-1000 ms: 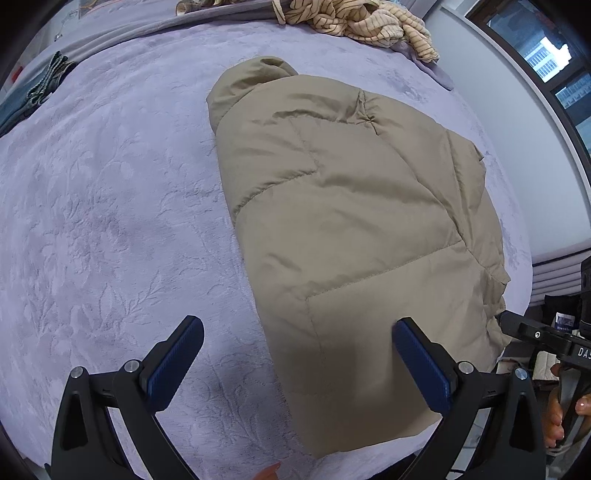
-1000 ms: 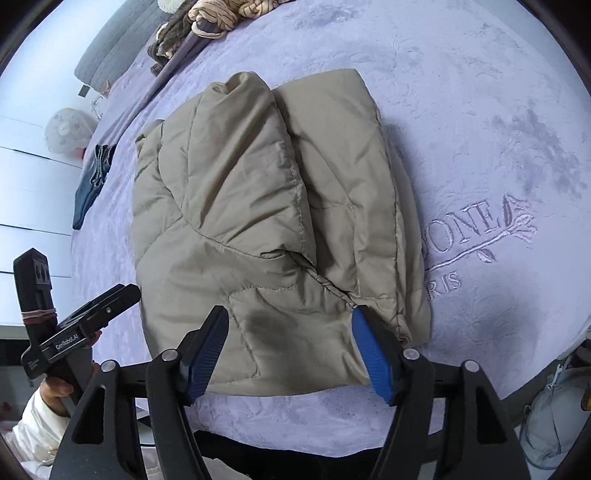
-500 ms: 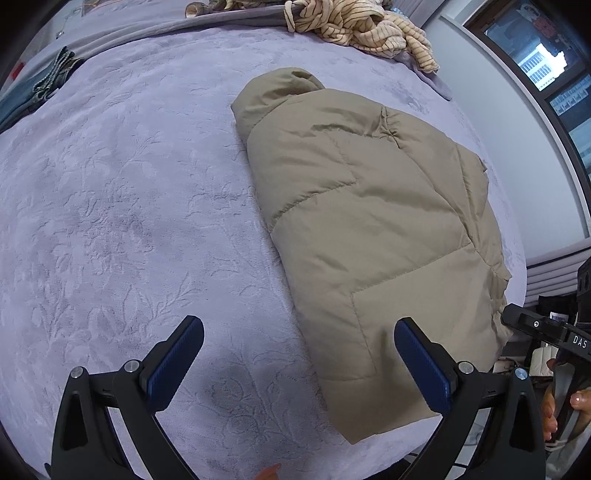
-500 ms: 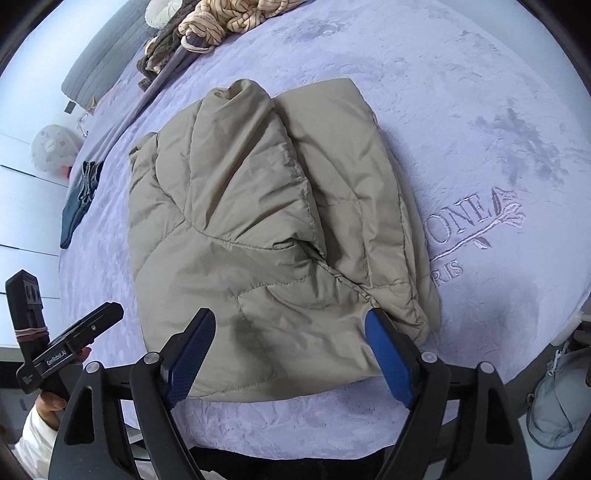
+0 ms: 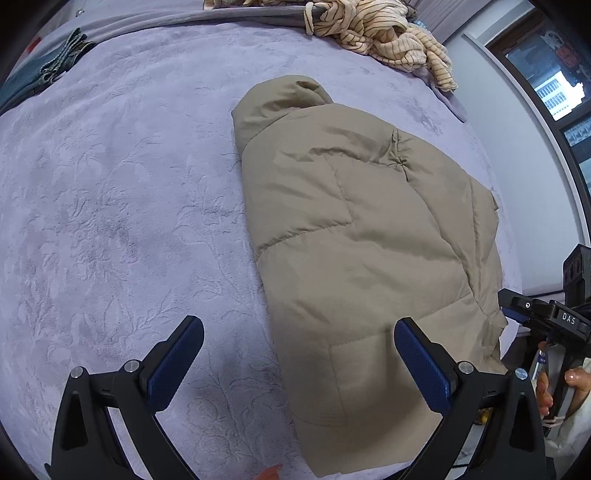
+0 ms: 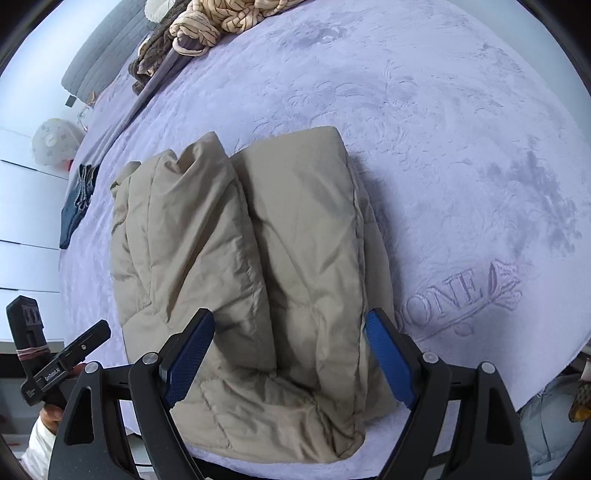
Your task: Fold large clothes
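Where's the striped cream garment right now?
The striped cream garment is bunched at the bed's far edge: top right in the left wrist view, top left in the right wrist view, beyond the folded tan jacket.

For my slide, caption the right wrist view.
Open right gripper poised over the folded tan puffer jacket on a lavender bedspread.

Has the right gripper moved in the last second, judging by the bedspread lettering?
Yes. In the right wrist view the right gripper has dropped closer to the beige jacket; the embroidered lettering has slid down and right.
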{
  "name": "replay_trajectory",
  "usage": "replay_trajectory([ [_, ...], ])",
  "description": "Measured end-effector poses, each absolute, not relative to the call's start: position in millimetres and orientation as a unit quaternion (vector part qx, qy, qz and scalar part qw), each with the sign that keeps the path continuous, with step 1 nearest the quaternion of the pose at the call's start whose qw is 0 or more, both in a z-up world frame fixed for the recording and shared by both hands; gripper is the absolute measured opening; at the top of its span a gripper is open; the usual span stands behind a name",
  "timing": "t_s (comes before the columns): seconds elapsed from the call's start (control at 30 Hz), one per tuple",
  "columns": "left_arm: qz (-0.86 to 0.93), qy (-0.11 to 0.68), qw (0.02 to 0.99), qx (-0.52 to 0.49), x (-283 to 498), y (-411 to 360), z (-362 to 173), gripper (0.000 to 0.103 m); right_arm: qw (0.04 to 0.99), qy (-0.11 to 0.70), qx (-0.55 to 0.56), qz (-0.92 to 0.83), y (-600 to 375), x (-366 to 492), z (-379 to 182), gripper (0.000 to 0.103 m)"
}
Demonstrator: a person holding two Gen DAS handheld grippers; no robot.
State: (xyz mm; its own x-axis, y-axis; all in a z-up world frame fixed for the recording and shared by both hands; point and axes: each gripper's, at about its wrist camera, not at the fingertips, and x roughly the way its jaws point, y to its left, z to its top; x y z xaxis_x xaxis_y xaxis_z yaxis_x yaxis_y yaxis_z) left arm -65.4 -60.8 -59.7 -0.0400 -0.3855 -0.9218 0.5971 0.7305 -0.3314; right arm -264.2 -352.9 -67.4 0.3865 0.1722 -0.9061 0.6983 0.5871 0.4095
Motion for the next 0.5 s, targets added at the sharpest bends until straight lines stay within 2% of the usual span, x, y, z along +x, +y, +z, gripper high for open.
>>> replay_trajectory([
  [0.33, -0.359, 0.654, 0.664, 0.043, -59.6, -80.0, -84.0, 0.103, 0.702, 0.477, 0.52, -0.099, -405.3, -267.2, -120.5, 0.089],
  [0.37, -0.361, 0.656, 0.661, 0.04, -59.4, -81.6, -85.5, 0.103, 0.7, 0.473, 0.526, -0.094, -408.6, -268.0, -125.6, 0.093],
  [0.4, -0.363, 0.659, 0.658, 0.035, -59.1, -83.2, -87.1, 0.103, 0.698, 0.47, 0.533, -0.089, -411.4, -268.1, -130.6, 0.102],
  [0.5, -0.37, 0.667, 0.646, 0.021, -58.0, -87.5, -92.3, 0.103, 0.688, 0.458, 0.558, -0.073, -420.0, -266.1, -145.5, 0.103],
])
